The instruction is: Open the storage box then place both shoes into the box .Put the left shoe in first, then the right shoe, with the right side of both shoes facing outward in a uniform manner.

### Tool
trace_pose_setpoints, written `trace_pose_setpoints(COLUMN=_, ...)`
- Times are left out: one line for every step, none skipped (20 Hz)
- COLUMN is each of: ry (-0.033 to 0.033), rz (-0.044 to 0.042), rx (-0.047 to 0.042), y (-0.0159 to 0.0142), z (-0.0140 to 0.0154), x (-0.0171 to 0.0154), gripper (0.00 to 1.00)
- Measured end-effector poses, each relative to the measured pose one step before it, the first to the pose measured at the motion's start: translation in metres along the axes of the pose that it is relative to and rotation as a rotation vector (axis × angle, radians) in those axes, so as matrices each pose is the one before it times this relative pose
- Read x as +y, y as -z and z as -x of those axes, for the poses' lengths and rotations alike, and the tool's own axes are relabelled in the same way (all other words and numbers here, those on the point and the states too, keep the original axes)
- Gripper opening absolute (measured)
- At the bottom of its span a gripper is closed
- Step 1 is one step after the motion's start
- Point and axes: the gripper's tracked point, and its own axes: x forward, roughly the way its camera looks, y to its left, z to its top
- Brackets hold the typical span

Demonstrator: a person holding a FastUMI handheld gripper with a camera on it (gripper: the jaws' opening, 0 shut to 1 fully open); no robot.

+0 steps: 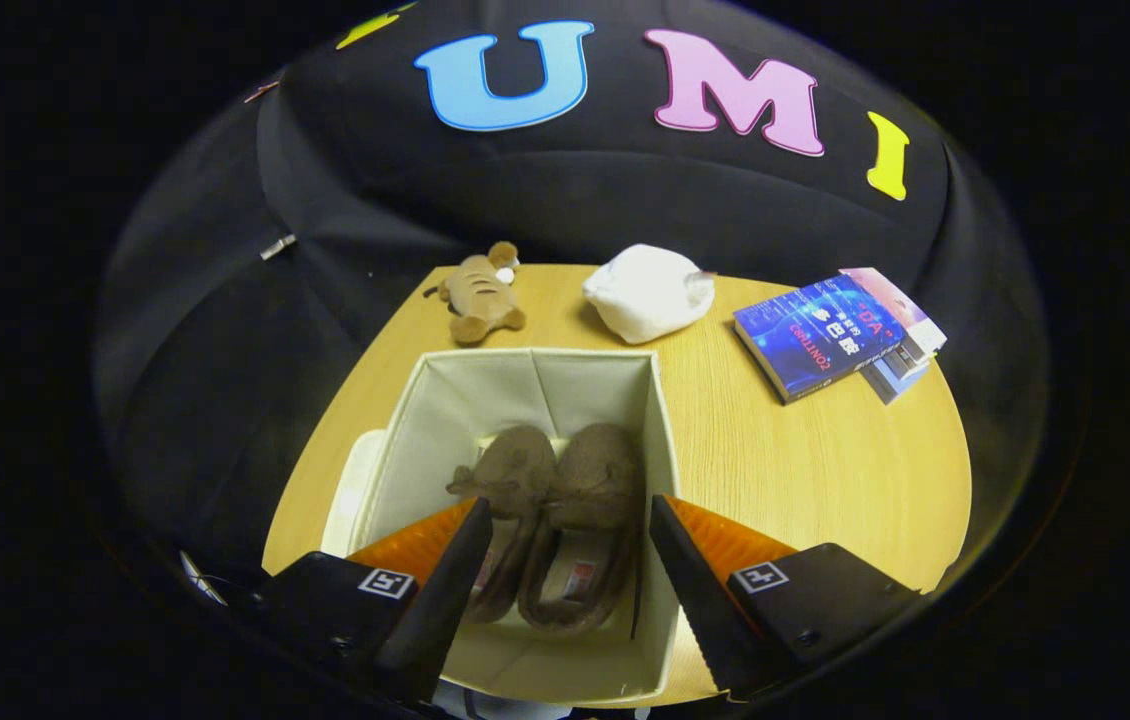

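Note:
An open cream fabric storage box stands on the wooden table just ahead of my fingers. Two brown slipper-like shoes lie side by side on its floor, toes pointing away from me: the left one and the right one. My gripper hovers above the box's near part, open, with nothing between its fingers. Its orange-backed fingertips frame the shoes' heel ends from above. The box's lid appears to lie flat beside the box's left wall.
Beyond the box, a brown plush toy and a white cloth bundle lie on the round wooden table. A stack of books sits at the far right. Bare tabletop stretches right of the box.

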Motion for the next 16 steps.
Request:
trace_pose_setpoints(ry=-0.03293, rz=-0.00884, rx=-0.04565, y=-0.01127, z=0.00815, x=-0.00034, gripper=0.99)
trace_pose_setpoints(ry=-0.01907, rz=-0.00817, rx=-0.04045, y=-0.01027, z=0.00902, x=-0.00237, gripper=0.99)
trace_pose_setpoints(ry=-0.01141, rz=-0.00488, rx=-0.03938, y=-0.0099, z=0.00941, x=-0.00861, gripper=0.99)
trace_pose_setpoints(ry=-0.00943, rz=0.00117, rx=-0.03728, y=-0.01012, z=0.00878, x=-0.00646, gripper=0.99)
trace_pose_setpoints(ry=-0.0129, rz=0.00688, rx=-0.03845, y=-0.01062, z=0.00856, x=-0.00648, gripper=0.99)
trace_pose_setpoints(ry=-0.00761, rz=0.01266, rx=-0.03727, y=-0.0105, z=0.00816, x=-0.00705, gripper=0.99)
trace_pose_setpoints(ry=-0.00657, rz=0.01809, rx=-0.0391, y=-0.01039, z=0.0114, x=-0.00748, gripper=0.98)
trace_pose_setpoints(ry=-0.0005, rz=0.02014, rx=-0.04134, y=-0.00534, z=0.00649, x=-0.00854, gripper=0.99)
trace_pose_setpoints(ry=0.00082, rz=0.0189, rx=-0.04551, y=-0.01071, z=0.01112, x=-0.01071, gripper=0.99)
trace_pose_setpoints(ry=0.00622, rz=0.01681, rx=-0.0438, y=-0.01062, z=0.01091, x=-0.01226, gripper=0.99)
trace_pose_setpoints(ry=0.00706, rz=0.01325, rx=-0.04219, y=-0.01181, z=0.01299, x=-0.01146, gripper=0.99)
trace_pose_setpoints(ry=0.00891, rz=0.01093, rx=-0.03857, y=-0.00959, z=0.00969, x=-0.01244, gripper=0.98)
trace_pose_setpoints(ry=0.01347, rz=0.01211, rx=-0.03252, y=-0.00898, z=0.00855, x=-0.01428, gripper=0.98)
trace_pose_setpoints(ry=0.01605, rz=0.01162, rx=-0.02641, y=-0.00792, z=0.00758, x=-0.01453, gripper=0.98)
trace_pose_setpoints(ry=0.01829, rz=0.00418, rx=-0.02489, y=-0.00863, z=0.00813, x=-0.01314, gripper=0.98)
trace_pose_setpoints(ry=0.01751, rz=-0.00207, rx=-0.01928, y=-0.00695, z=0.00616, x=-0.01276, gripper=0.98)
